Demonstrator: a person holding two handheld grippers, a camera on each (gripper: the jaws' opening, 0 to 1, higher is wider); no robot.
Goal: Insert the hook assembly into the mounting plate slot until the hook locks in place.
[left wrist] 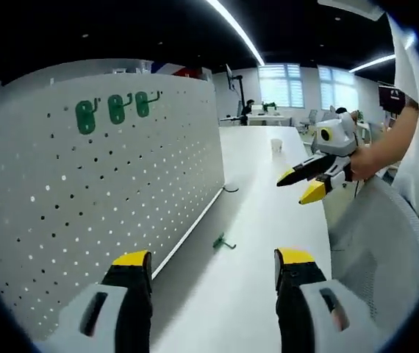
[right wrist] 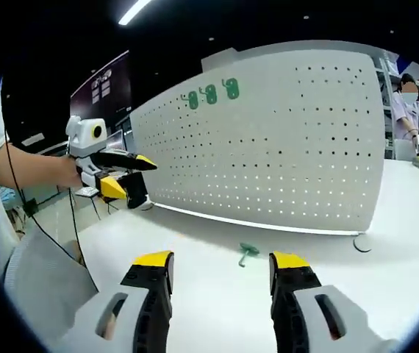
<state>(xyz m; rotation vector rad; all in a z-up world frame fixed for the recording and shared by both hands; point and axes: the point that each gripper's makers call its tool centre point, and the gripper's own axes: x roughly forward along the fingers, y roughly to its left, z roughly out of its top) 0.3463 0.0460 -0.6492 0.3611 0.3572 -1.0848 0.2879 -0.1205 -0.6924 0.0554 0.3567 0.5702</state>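
A small green hook lies loose on the white table, close to the foot of the upright white pegboard. Three green hooks hang in a row high on the board. My left gripper is open and empty, its yellow-tipped jaws spread wide on this side of the loose hook. The right gripper hovers above the table to the right, held by a hand. In the right gripper view the loose hook lies just ahead of my open right gripper, in front of the pegboard, with the left gripper at left.
A white cup stands farther back on the table. A dark ring-shaped item lies at the pegboard's end. A grey office chair sits at the table's right side. People work at desks in the background.
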